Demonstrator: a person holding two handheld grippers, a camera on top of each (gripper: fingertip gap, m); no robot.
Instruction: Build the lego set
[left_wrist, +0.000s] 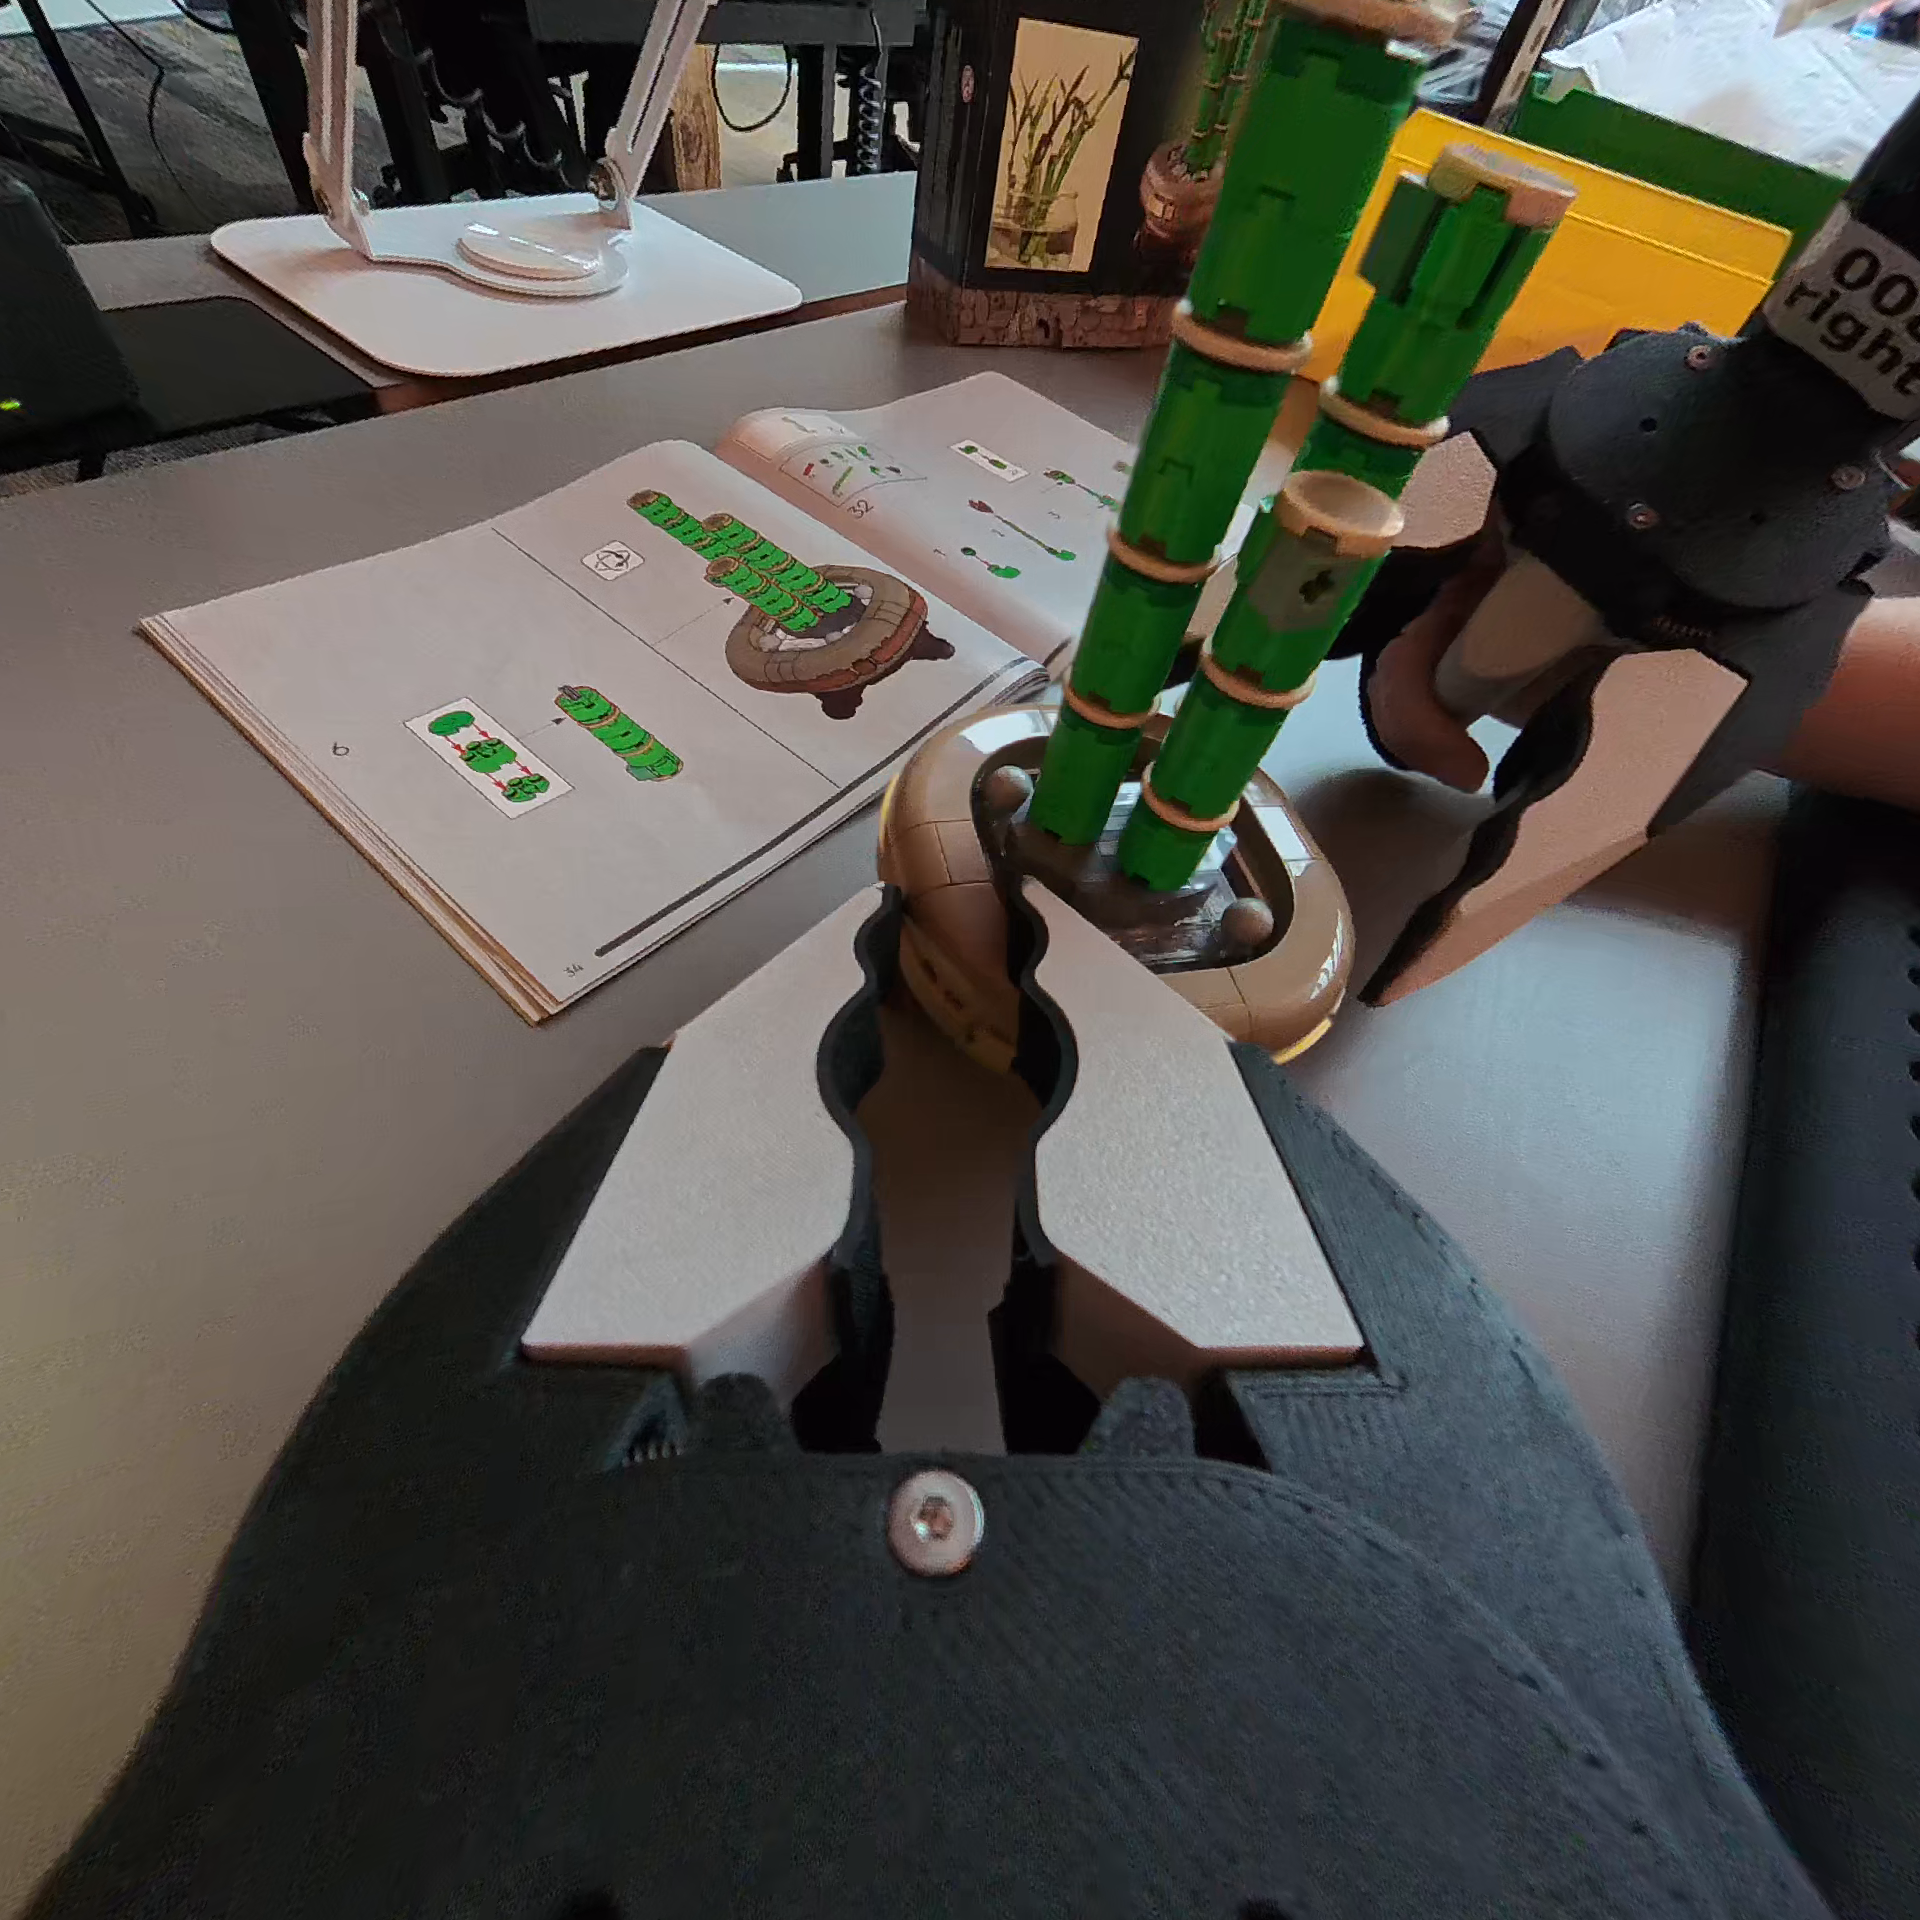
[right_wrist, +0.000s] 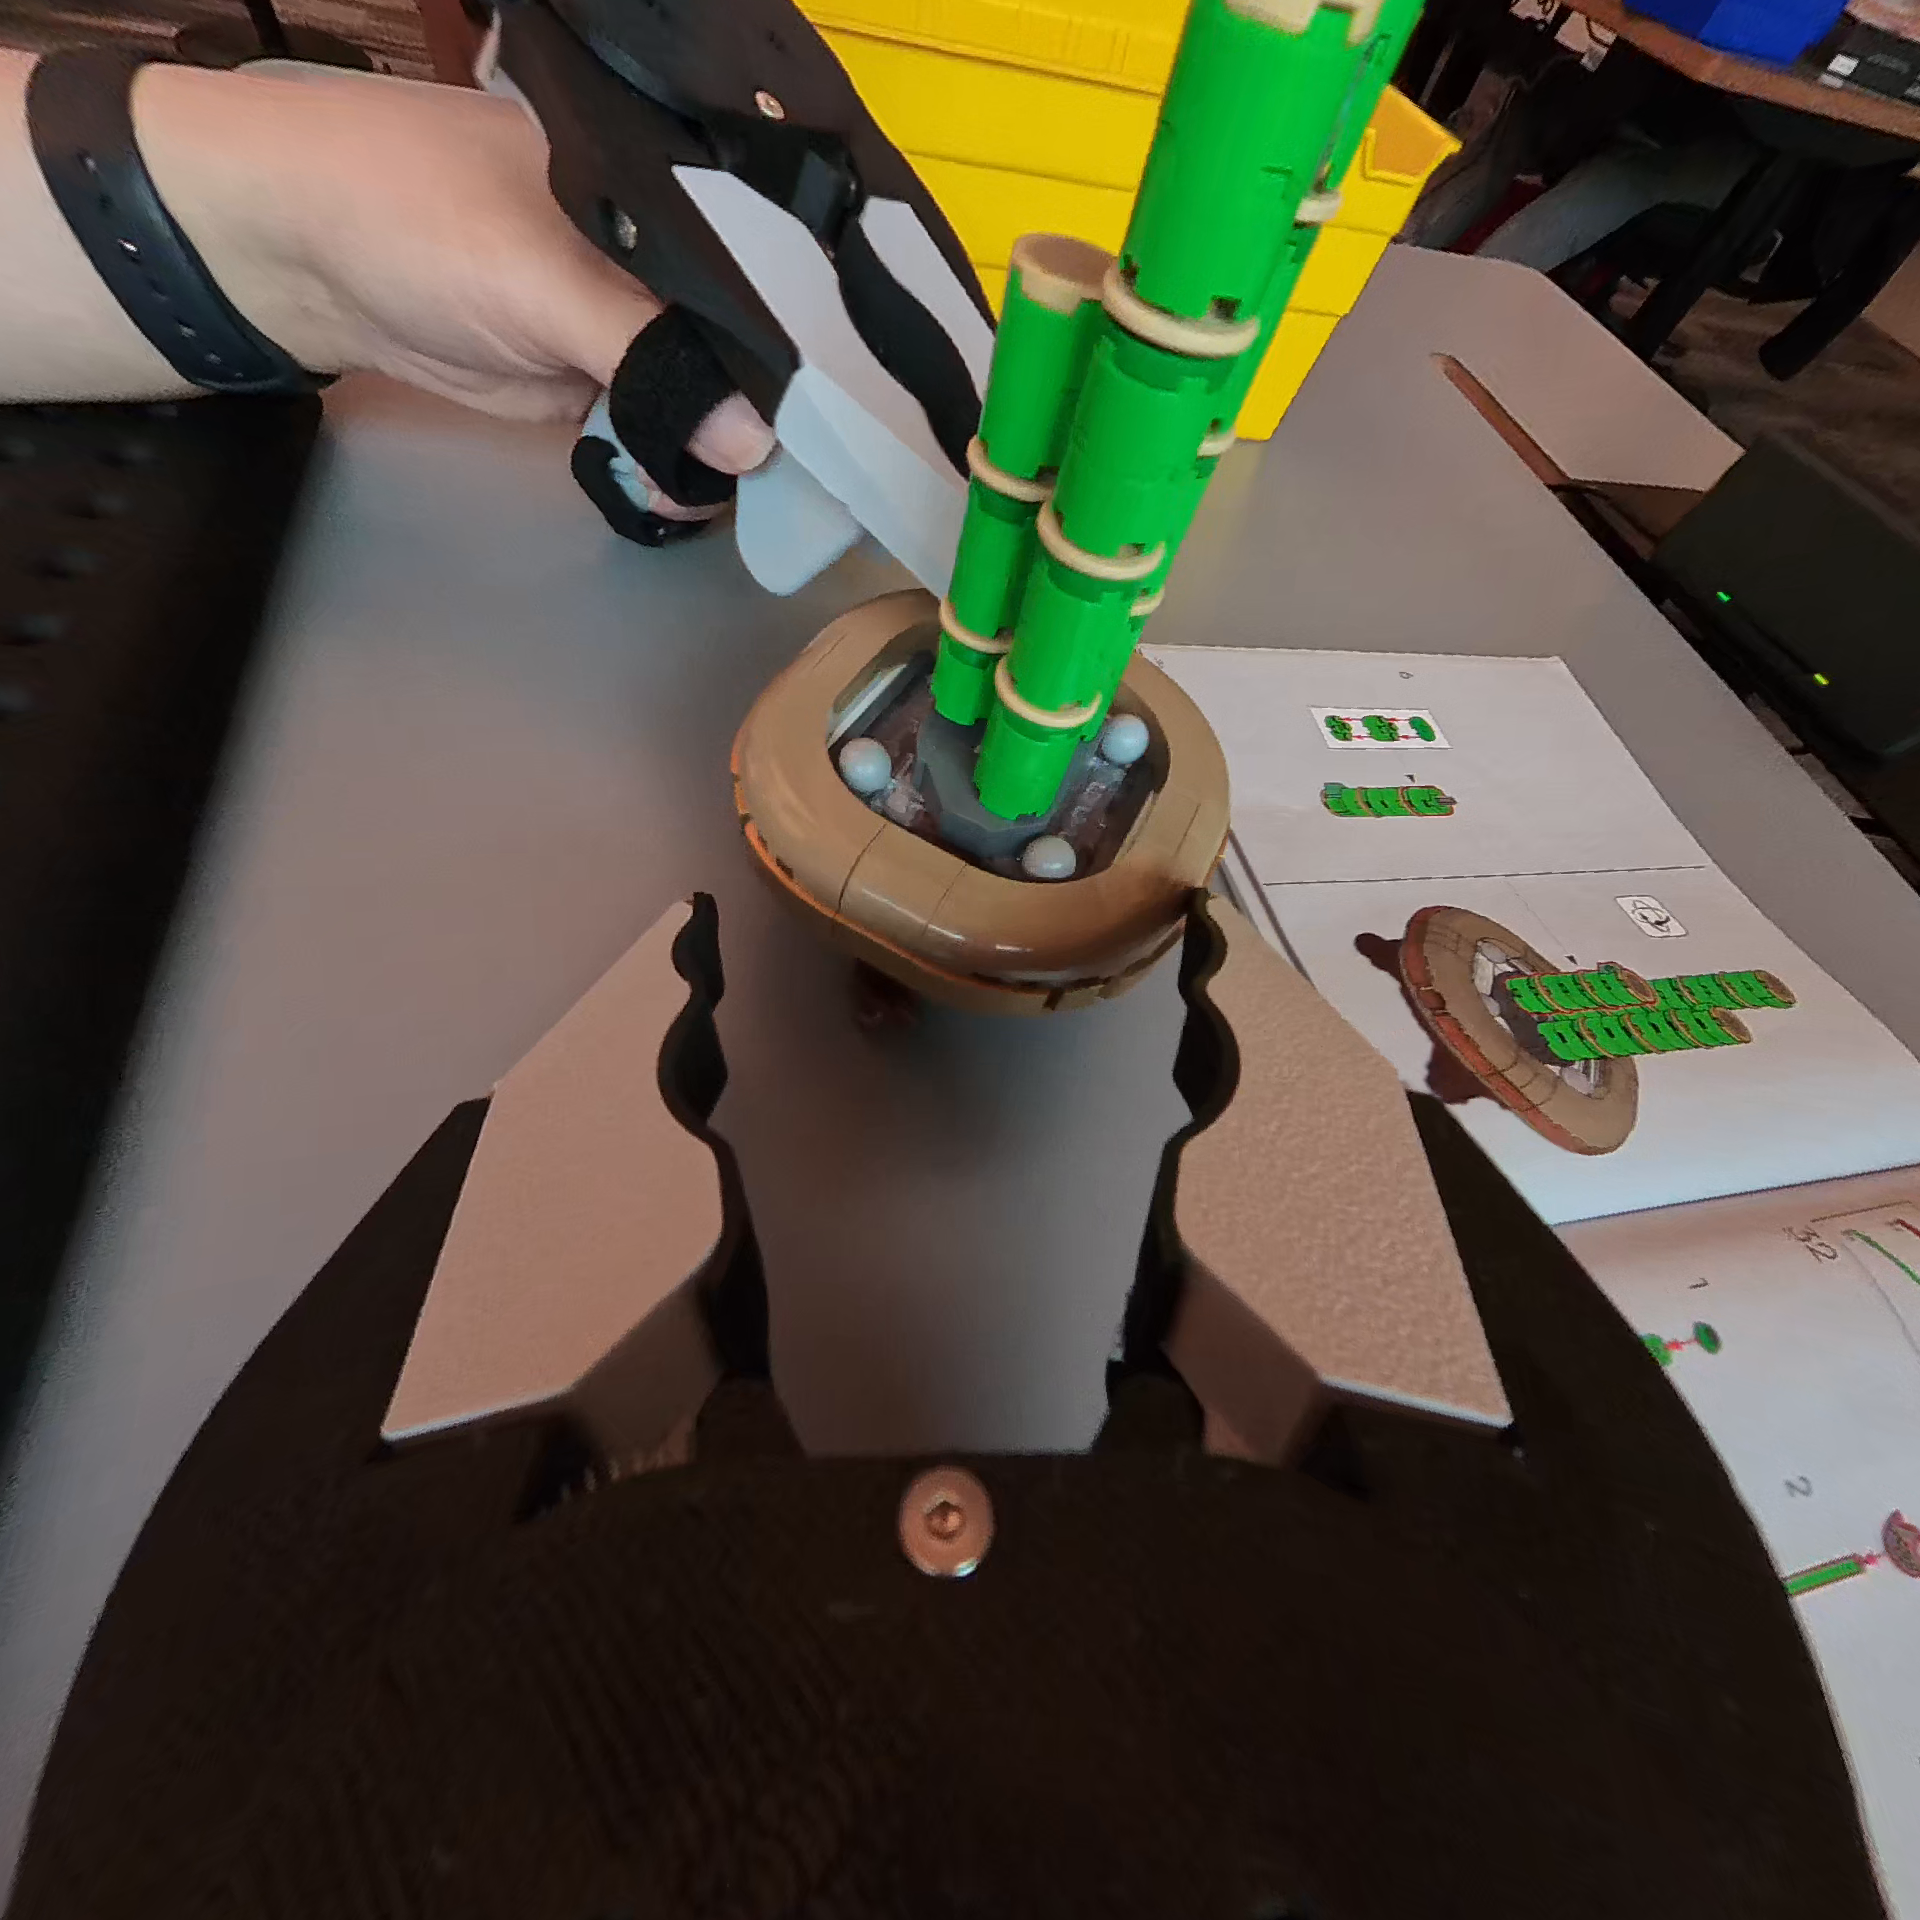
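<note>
A tan lego pot (left_wrist: 1288, 977) stands on the grey table and holds three green bamboo stalks (left_wrist: 1195, 488) with tan rings, of different heights. My left gripper (left_wrist: 956, 904) is shut on the pot's near rim, one finger outside the wall and one inside. In the right wrist view the pot (right_wrist: 935, 914) and stalks (right_wrist: 1060, 582) sit just beyond my right gripper (right_wrist: 945, 909), which is open and empty, its tips at either side of the pot's near edge. The left gripper (right_wrist: 873, 551) shows behind the pot there. One of the right gripper's fingers (left_wrist: 1579, 810) shows right of the pot.
An open instruction booklet (left_wrist: 623, 675) lies left of the pot and also shows in the right wrist view (right_wrist: 1507, 935). The set's box (left_wrist: 1039, 177), a yellow bin (left_wrist: 1558, 270) and a white stand (left_wrist: 499, 270) are at the back. A black mat (left_wrist: 1818, 1247) lies to the right. The grippers' ends are close to 7 cm from one another.
</note>
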